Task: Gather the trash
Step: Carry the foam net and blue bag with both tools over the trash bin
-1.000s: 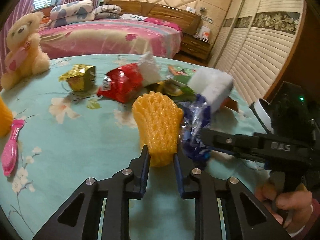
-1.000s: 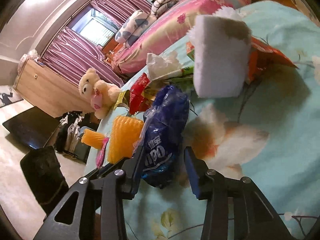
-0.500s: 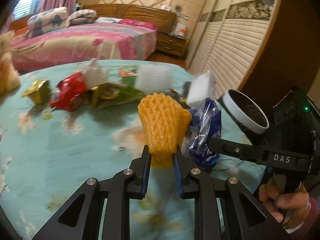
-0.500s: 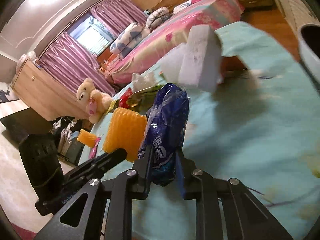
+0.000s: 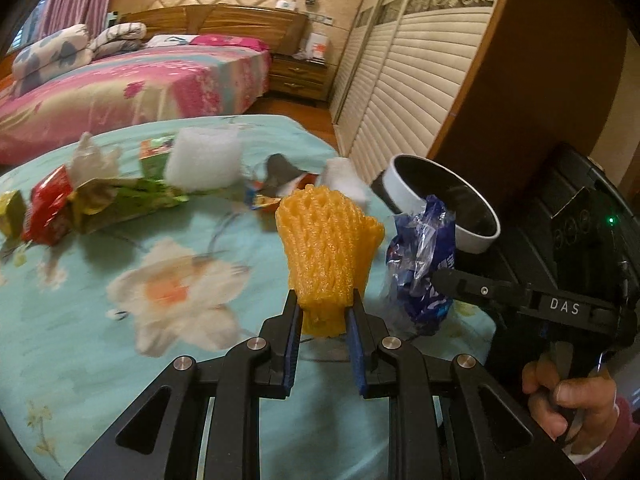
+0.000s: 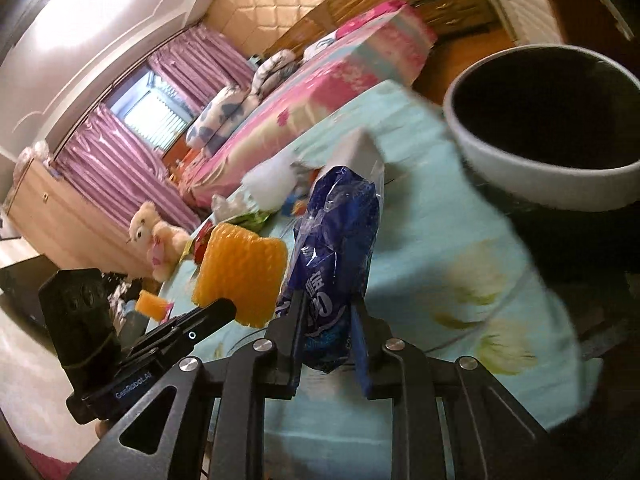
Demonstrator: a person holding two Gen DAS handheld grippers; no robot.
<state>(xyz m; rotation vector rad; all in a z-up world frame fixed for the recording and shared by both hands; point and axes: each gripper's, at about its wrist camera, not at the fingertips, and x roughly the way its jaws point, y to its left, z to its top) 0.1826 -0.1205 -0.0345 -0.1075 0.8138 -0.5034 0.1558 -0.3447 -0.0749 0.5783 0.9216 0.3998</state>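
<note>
My left gripper [image 5: 323,314] is shut on an orange foam fruit net [image 5: 328,248] and holds it above the table. My right gripper [image 6: 326,320] is shut on a crumpled blue snack wrapper [image 6: 336,248], also lifted. The wrapper [image 5: 424,272] shows just right of the net in the left wrist view, and the net [image 6: 240,276] shows left of the wrapper in the right wrist view. A white-rimmed dark bin [image 6: 548,128] stands off the table's right edge, ahead and right of both grippers; it also shows in the left wrist view [image 5: 440,196].
On the floral turquoise tablecloth [image 5: 120,280] lie a red wrapper [image 5: 48,204], a green packet [image 5: 124,200], white foam blocks [image 5: 204,160] and other litter. A teddy bear [image 6: 156,236] sits at the far end. A bed [image 5: 120,92] stands behind.
Both grippers have swung right with their loads, toward the bin, which now looms larger. The litter pile has slid left in the left wrist view.
</note>
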